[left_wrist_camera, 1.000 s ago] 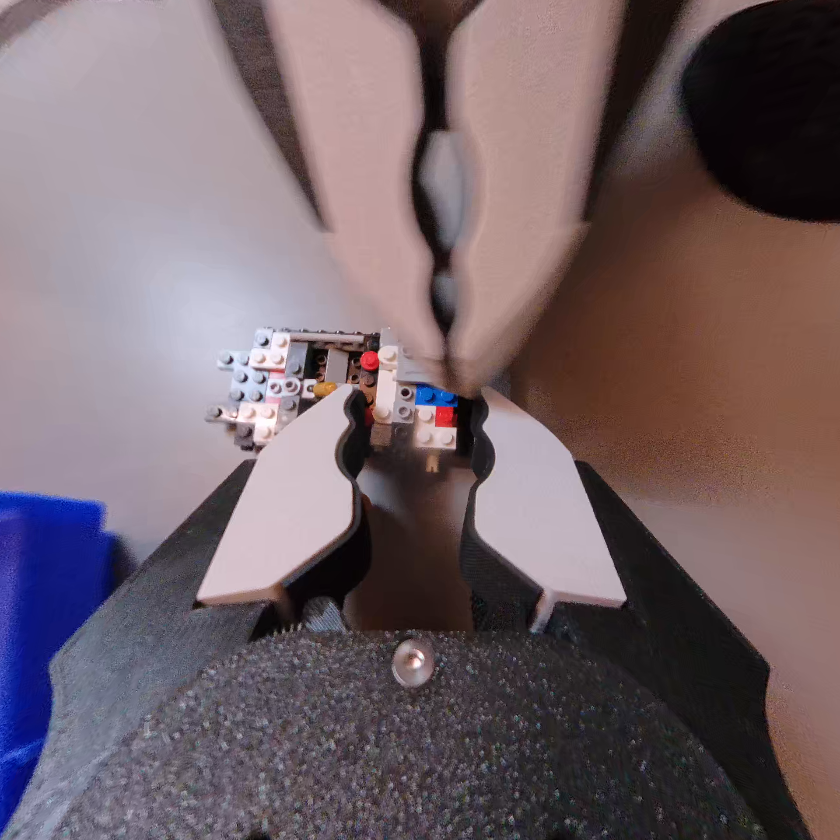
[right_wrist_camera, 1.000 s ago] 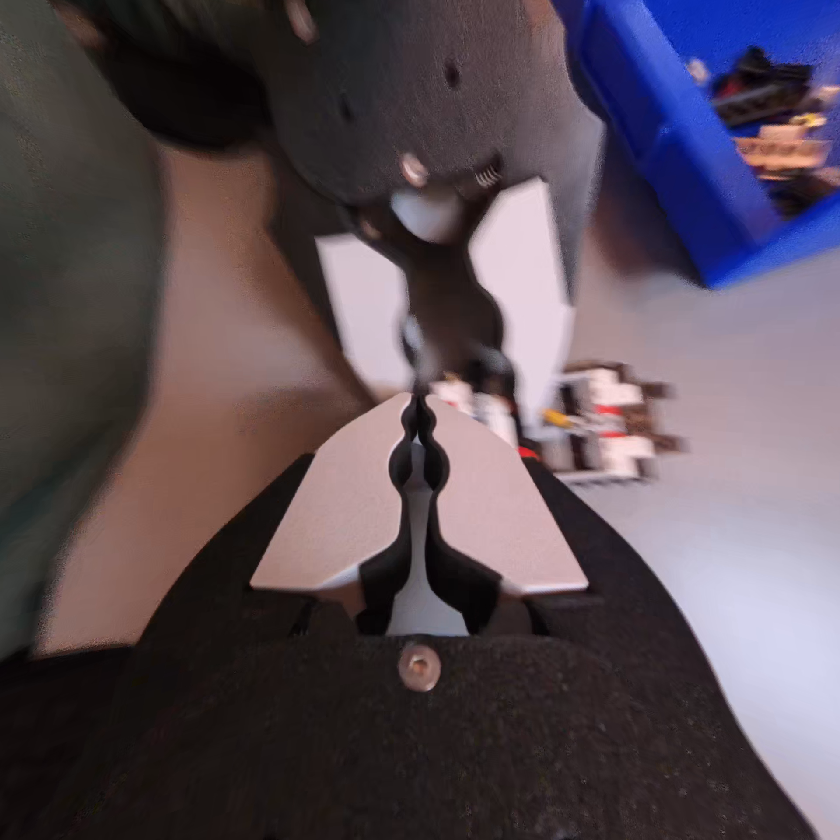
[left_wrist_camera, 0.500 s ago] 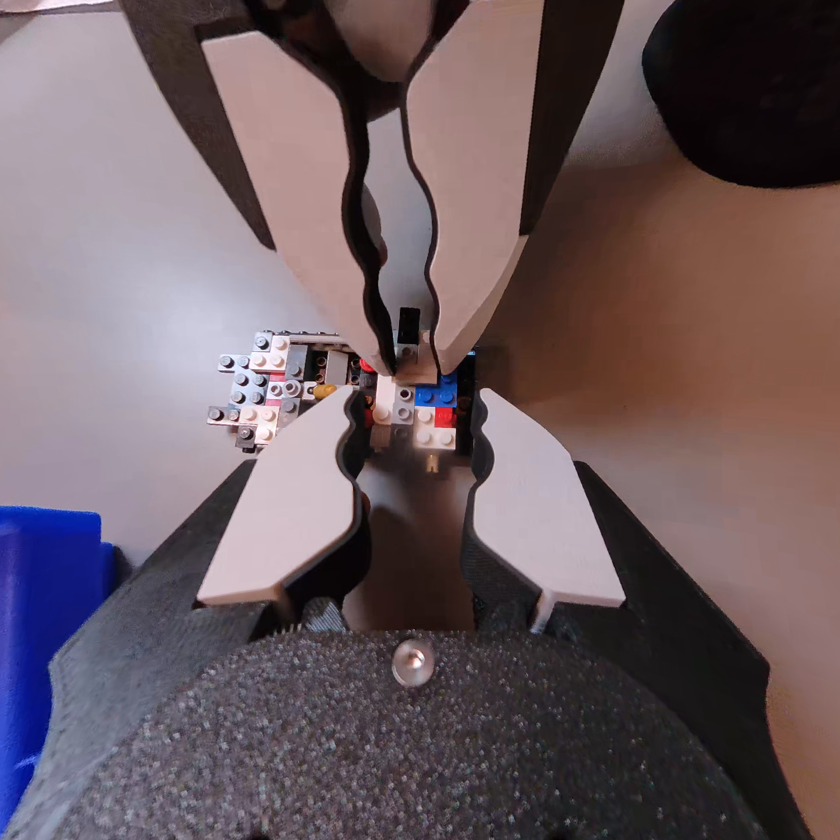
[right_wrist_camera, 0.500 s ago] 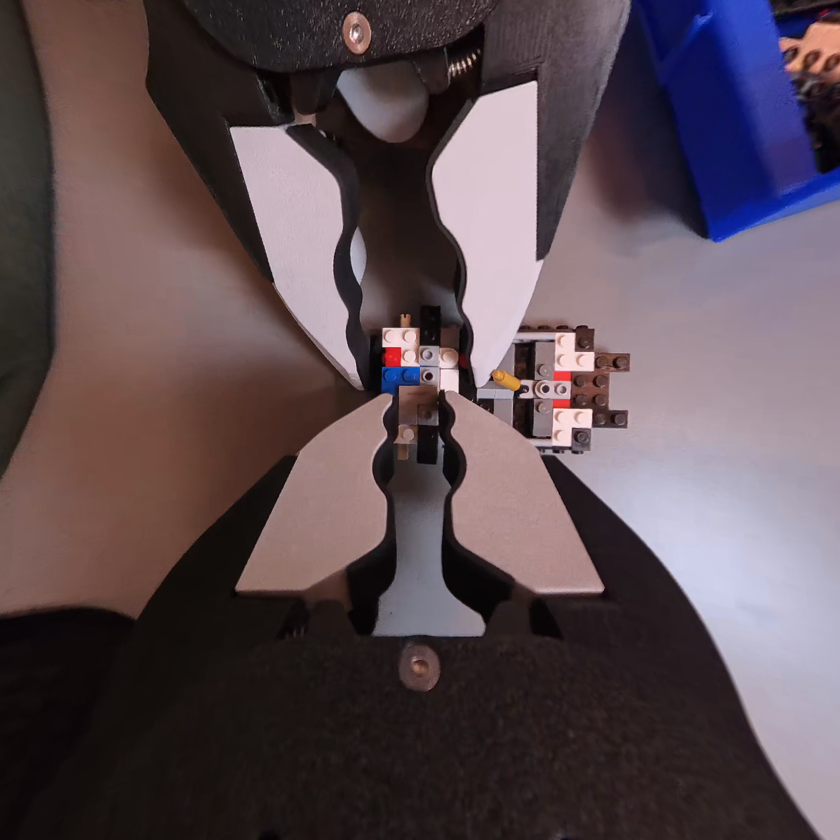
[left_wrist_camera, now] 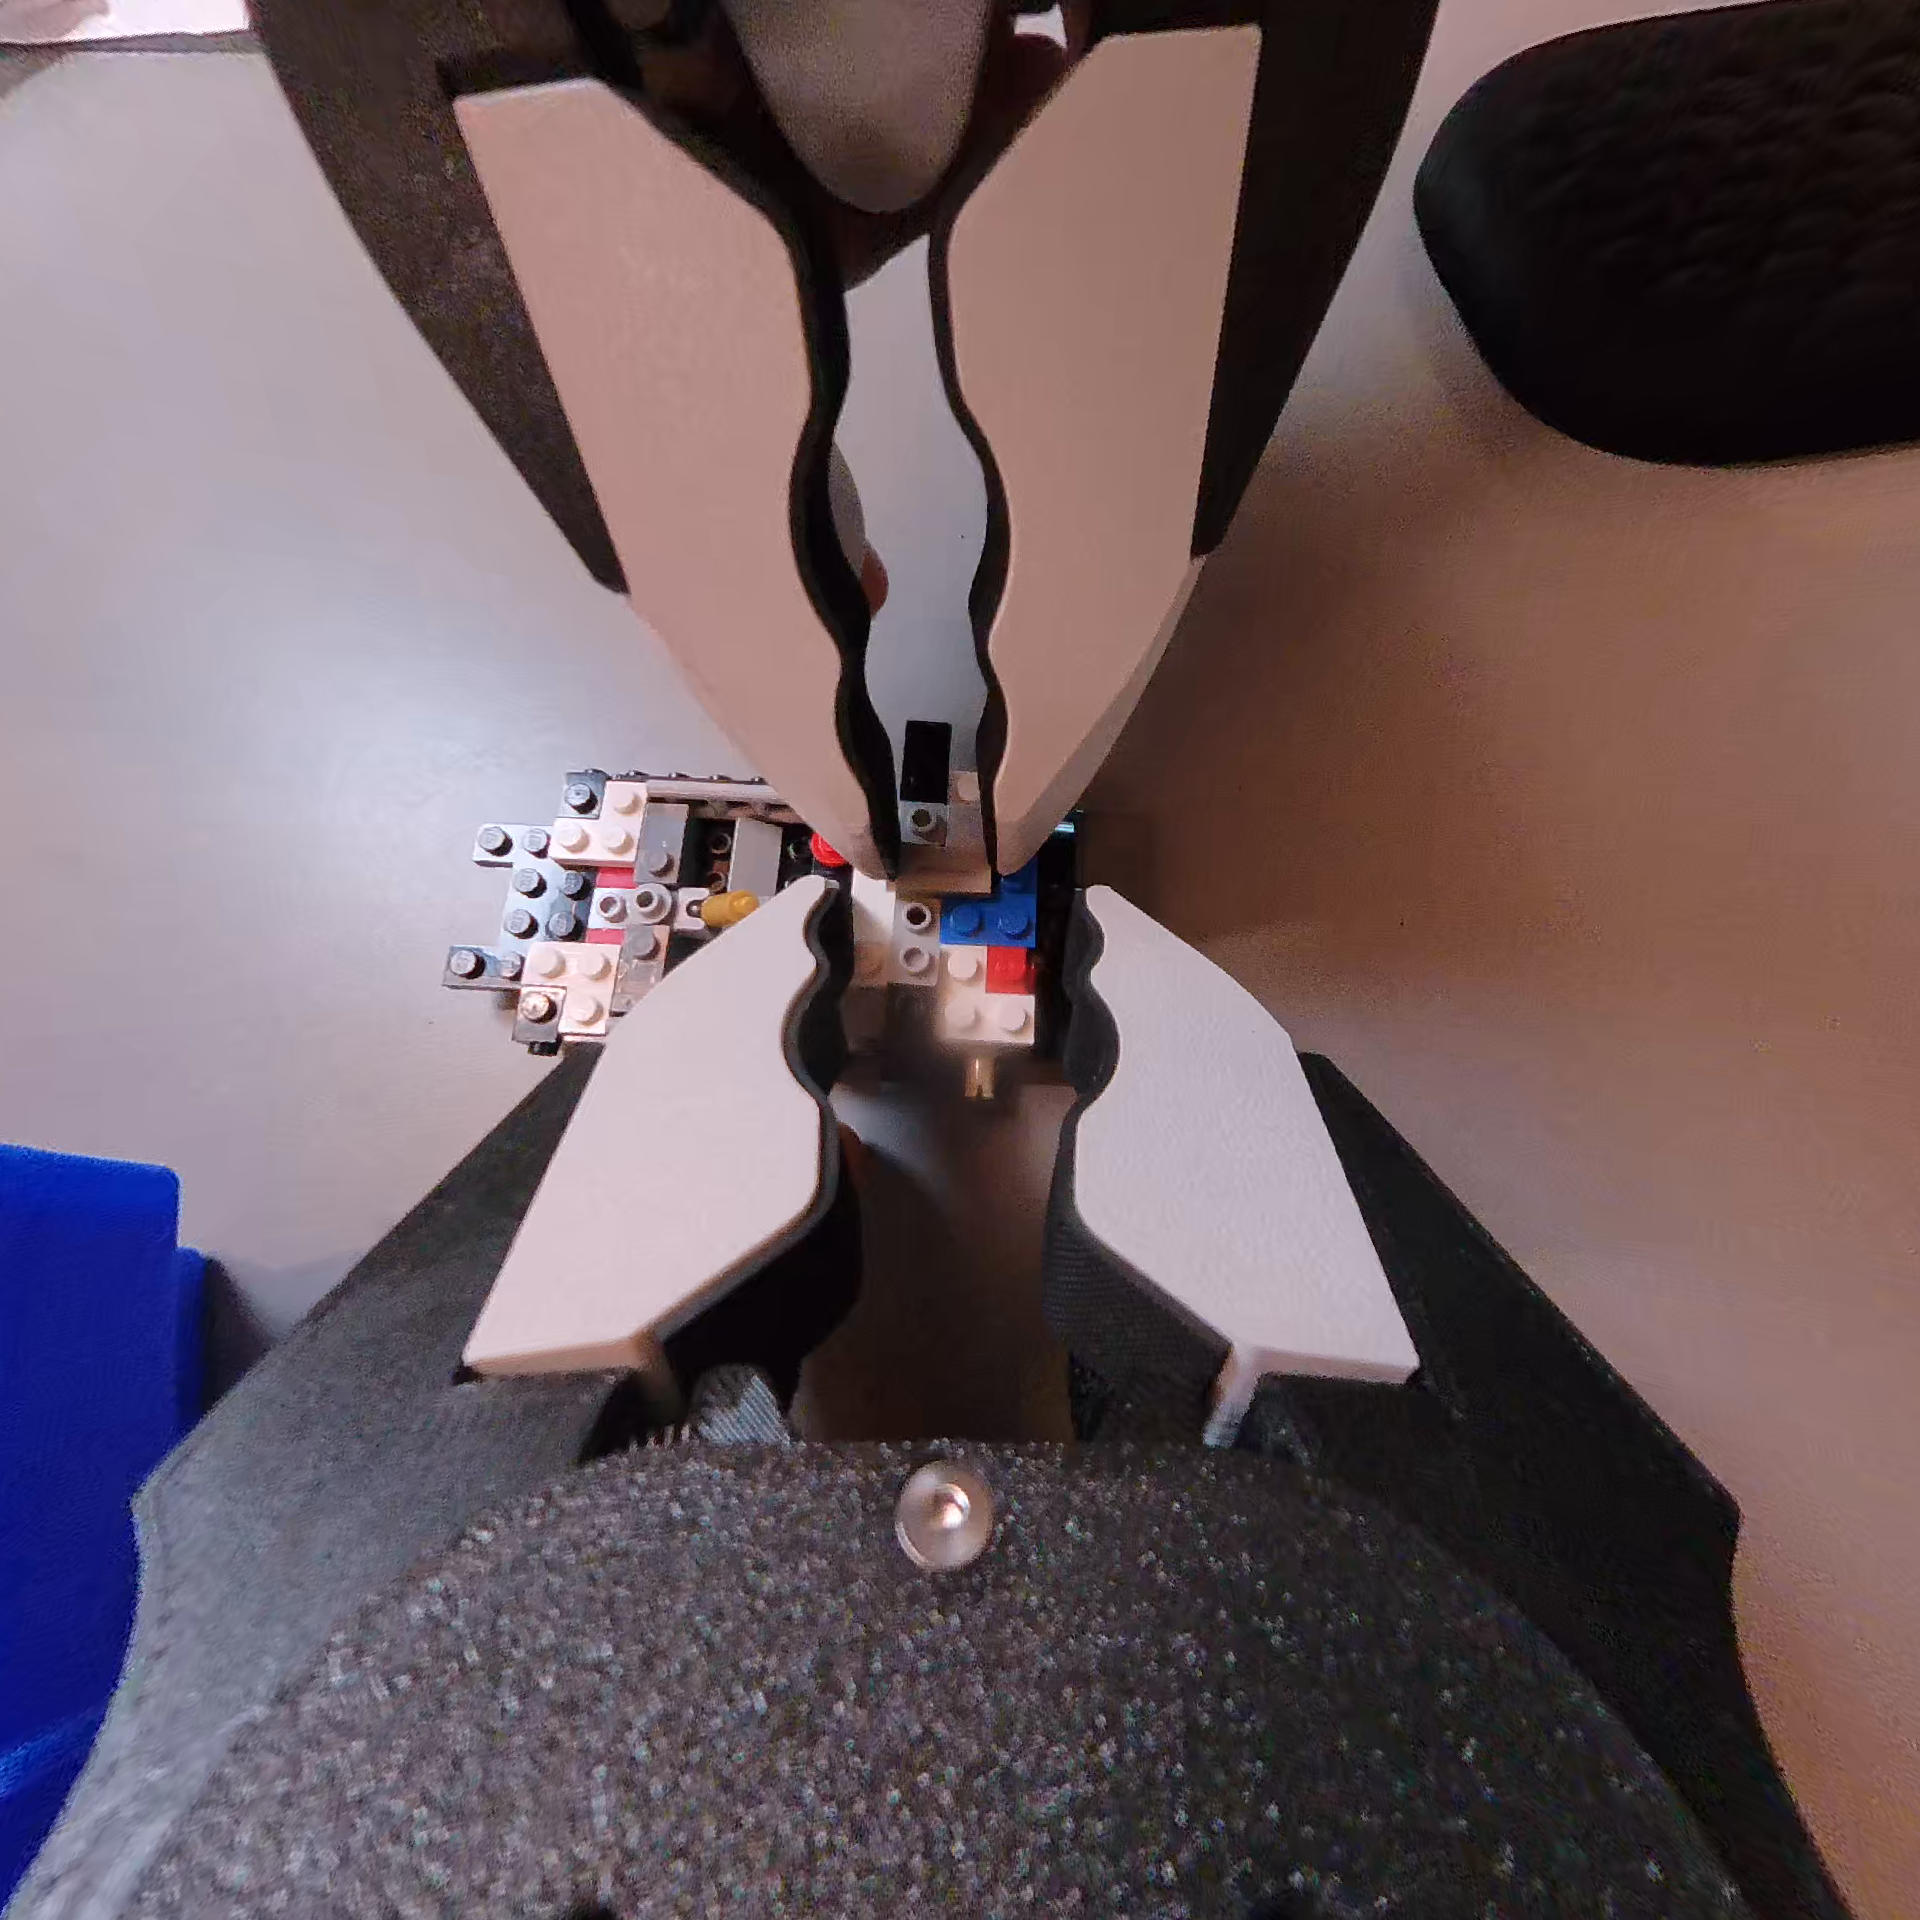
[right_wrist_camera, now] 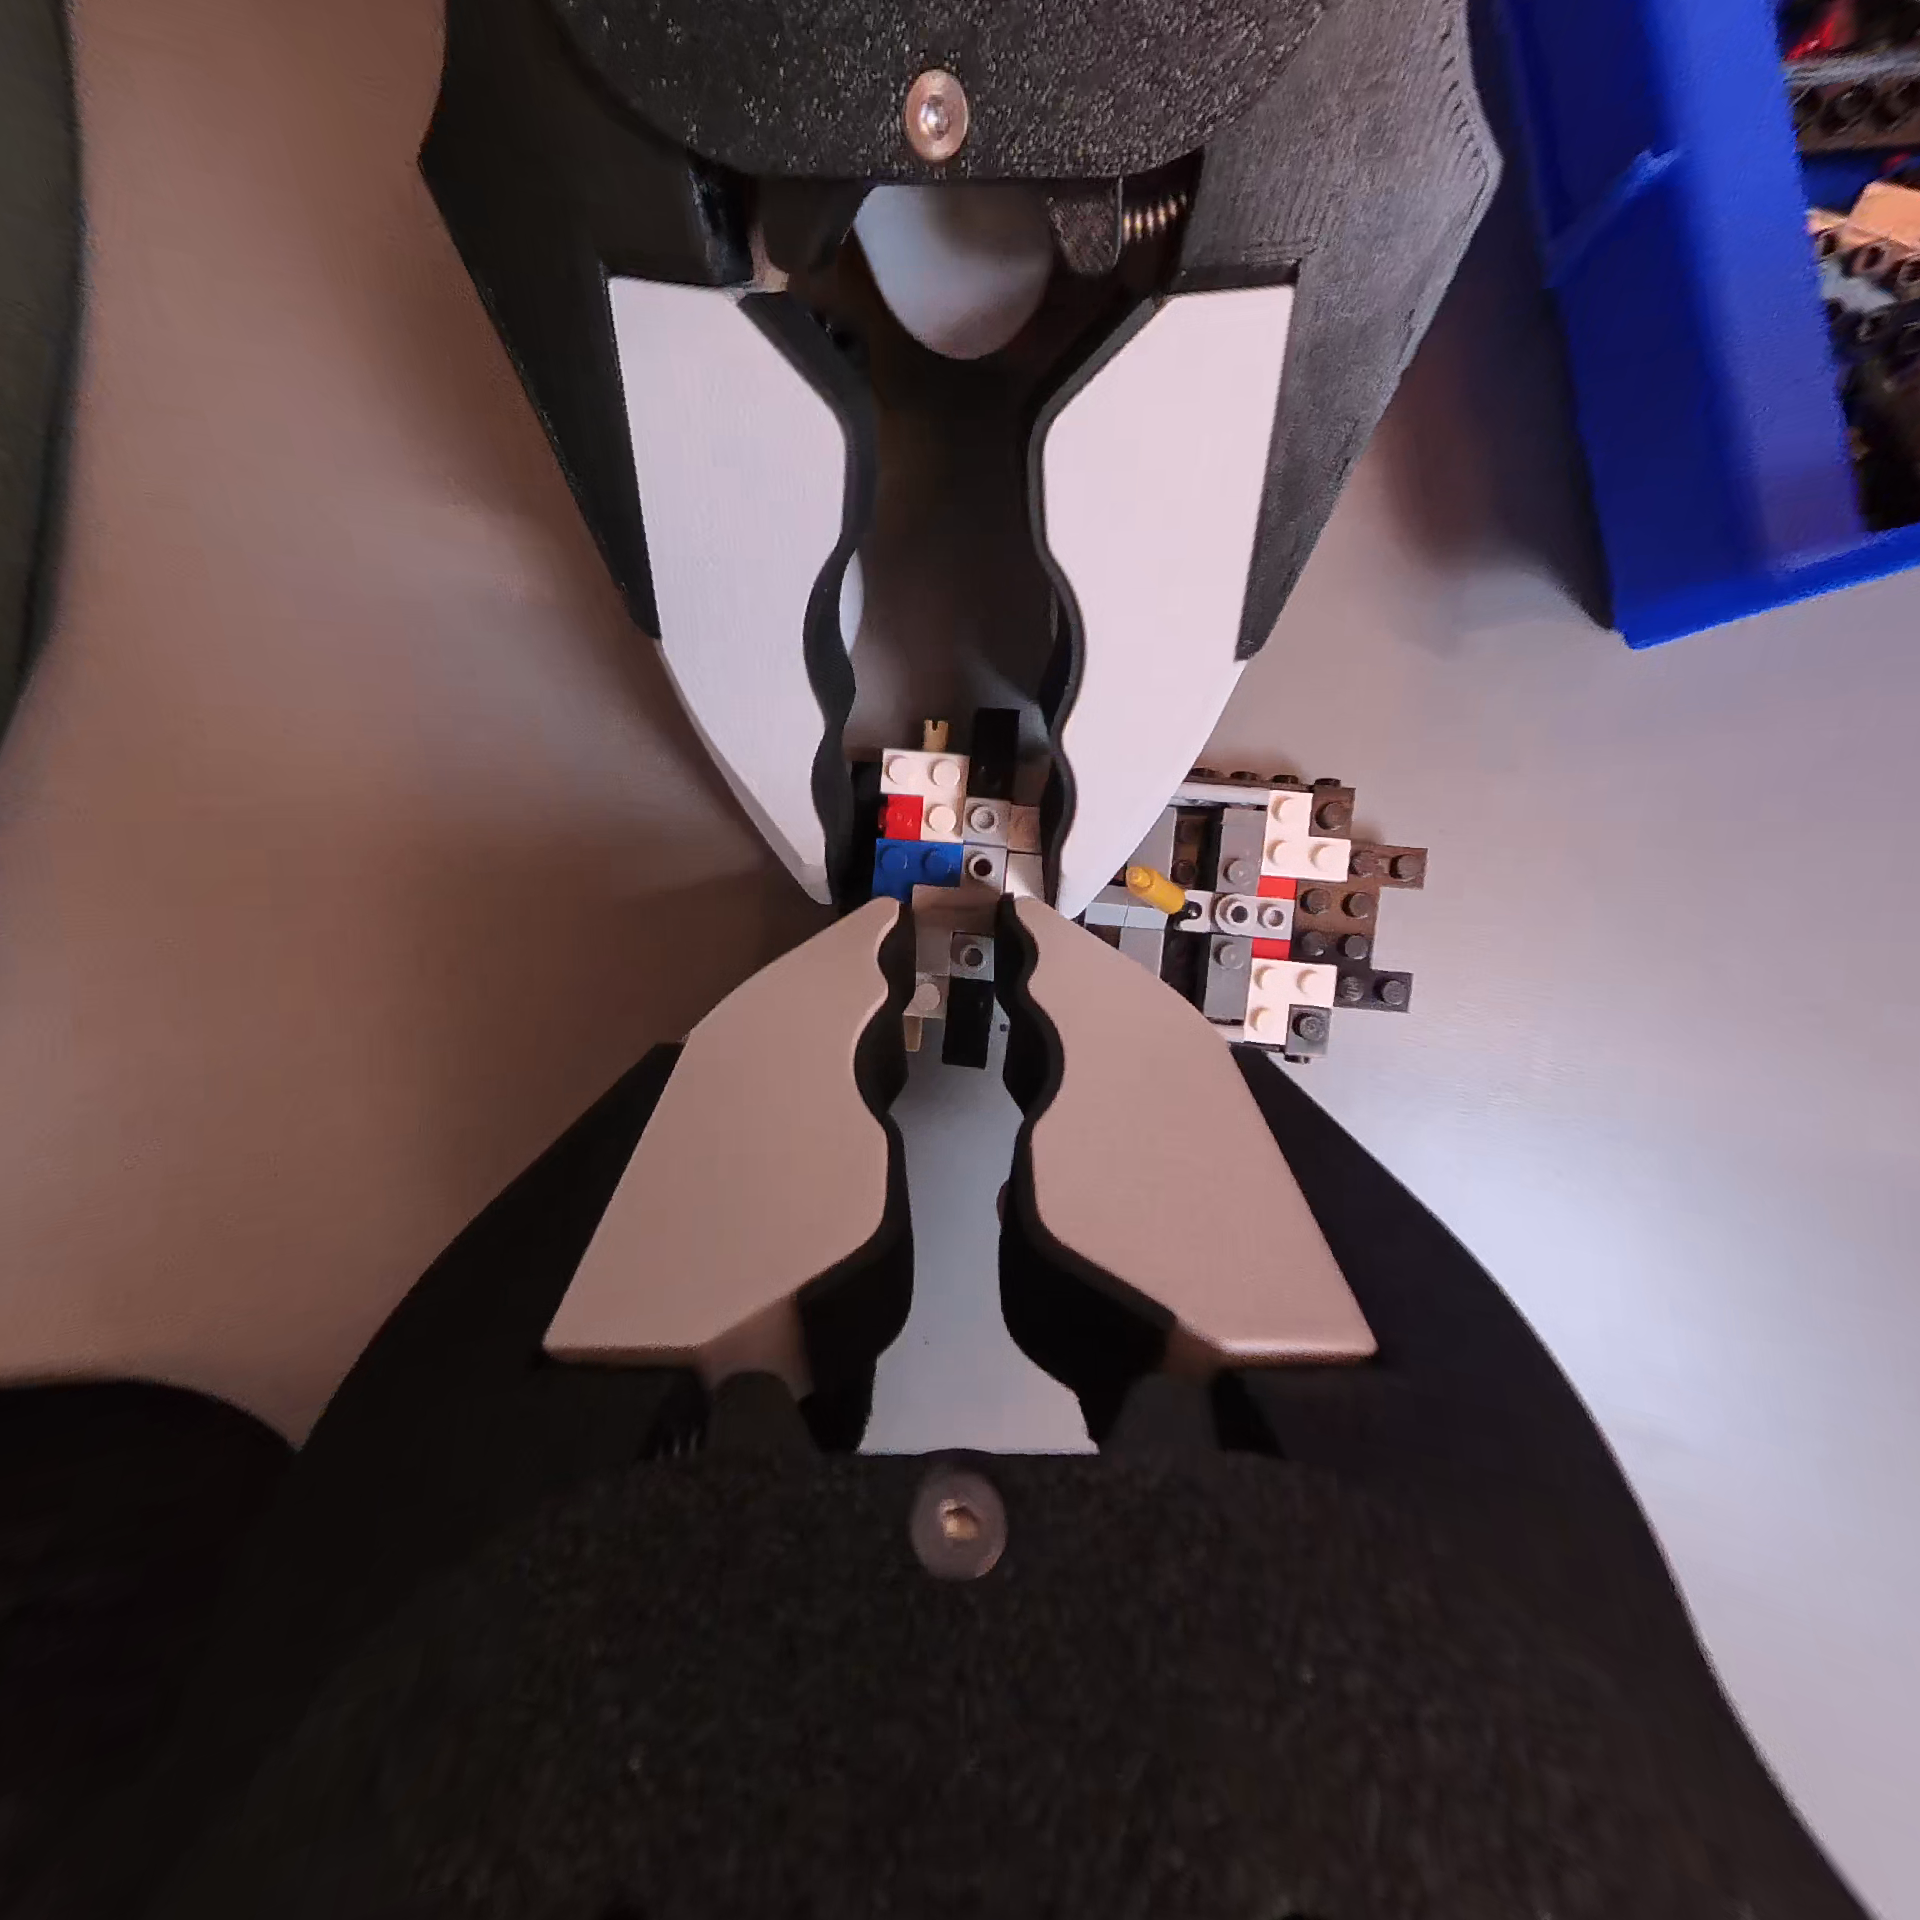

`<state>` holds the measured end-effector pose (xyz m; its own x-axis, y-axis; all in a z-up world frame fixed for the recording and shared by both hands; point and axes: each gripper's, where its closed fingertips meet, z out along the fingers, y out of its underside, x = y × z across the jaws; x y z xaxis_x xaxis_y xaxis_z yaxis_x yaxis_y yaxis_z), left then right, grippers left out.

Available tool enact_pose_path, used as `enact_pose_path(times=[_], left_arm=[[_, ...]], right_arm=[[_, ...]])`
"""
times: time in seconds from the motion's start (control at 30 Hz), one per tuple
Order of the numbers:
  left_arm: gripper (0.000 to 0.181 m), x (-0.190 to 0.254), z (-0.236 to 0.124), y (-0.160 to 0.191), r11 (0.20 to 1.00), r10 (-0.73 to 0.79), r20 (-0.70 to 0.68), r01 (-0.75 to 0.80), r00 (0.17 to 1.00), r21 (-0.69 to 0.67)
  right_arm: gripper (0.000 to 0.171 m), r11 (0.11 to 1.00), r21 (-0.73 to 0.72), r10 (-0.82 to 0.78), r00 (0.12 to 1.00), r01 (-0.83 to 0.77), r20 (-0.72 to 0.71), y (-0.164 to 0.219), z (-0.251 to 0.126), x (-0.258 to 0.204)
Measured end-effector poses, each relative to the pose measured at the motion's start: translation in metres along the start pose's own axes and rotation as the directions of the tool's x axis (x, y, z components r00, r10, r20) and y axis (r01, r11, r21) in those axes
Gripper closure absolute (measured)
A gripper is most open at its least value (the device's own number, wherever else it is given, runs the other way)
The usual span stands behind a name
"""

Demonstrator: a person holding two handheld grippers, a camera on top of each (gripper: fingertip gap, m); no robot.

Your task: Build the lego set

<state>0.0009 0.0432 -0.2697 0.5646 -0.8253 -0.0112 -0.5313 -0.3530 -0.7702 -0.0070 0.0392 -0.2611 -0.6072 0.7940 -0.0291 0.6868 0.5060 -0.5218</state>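
Brickwork makes up the one thing both tools meet on: a small brick model (left_wrist_camera: pixel 623 914) of grey, white, black, red and blue studded plates. It lies flat on the pale bench (left_wrist_camera: pixel 260 520), out on the open surface with no edge or corner of the bench close by. A blue bin (right_wrist_camera: pixel 1683 416) holding more pieces stands well apart from it.

The left gripper (left_wrist_camera: pixel 956 914) straddles the white, red and blue end of the model. Its jaws are set wide, each pad against a side of that block, so it grasps the model there. The right gripper (right_wrist_camera: pixel 951 914) faces it from the other side with its jaws drawn in narrow. They appear clenched on a slim grey and black stub (right_wrist_camera: pixel 961 987) that sticks out of the same end, though the contact is too fine to be sure of. The wider winged part, with its yellow peg (right_wrist_camera: pixel 1153 888), lies free beside both.

The model looks light and stiff, but only stud friction joins it, so it is likely to break apart at the seams under twisting. Its smooth plastic sides may slip. The thick end block is probably the soundest hold, and the thin wing plates the weakest.
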Motion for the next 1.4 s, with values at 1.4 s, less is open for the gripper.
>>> enact_pose_path(times=[1.4], left_arm=[[0.181, -0.026, -0.035, 0.040, 0.968, 0.058, 0.120, -0.026, 0.991, -0.250]], right_arm=[[0.149, 0.759, 0.605, 0.482, 0.832, -0.240, -0.275, 0.002, -0.061, 0.015]])
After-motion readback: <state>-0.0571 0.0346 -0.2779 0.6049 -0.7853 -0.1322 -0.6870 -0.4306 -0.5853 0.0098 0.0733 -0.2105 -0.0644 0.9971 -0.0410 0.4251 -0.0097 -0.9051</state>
